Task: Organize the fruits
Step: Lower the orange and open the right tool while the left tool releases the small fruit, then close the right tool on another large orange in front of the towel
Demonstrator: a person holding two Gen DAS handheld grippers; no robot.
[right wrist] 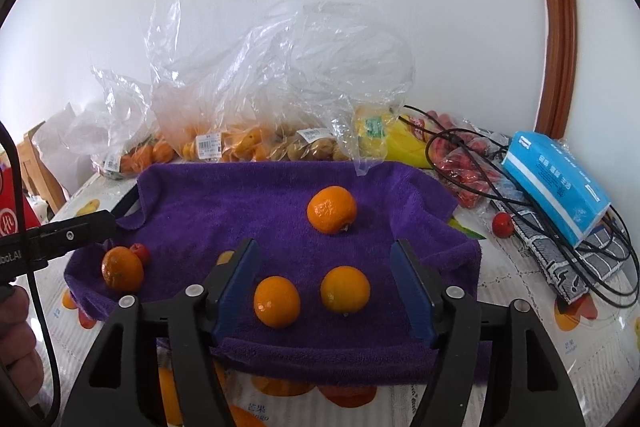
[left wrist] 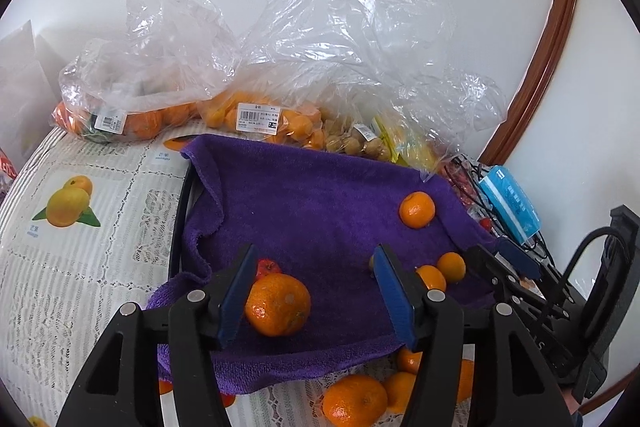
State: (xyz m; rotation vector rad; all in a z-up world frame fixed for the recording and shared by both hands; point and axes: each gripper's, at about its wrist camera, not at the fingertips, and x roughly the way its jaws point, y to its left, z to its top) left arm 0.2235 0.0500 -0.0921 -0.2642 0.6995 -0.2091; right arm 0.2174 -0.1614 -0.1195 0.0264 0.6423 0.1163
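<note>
A purple towel lies spread over a dark tray on the table. A large tangerine rests on it between the blue pads of my left gripper, close to the left pad; the jaws stand apart and are open. A small red fruit sits just behind it. My right gripper is open over two small oranges that lie loose on the towel. Another tangerine lies farther back. The left gripper's finger shows at the left edge.
Clear plastic bags of oranges and other fruit line the wall behind the towel. A blue tissue pack, black cables and a red fruit lie to the right. The tablecloth carries printed fruit pictures.
</note>
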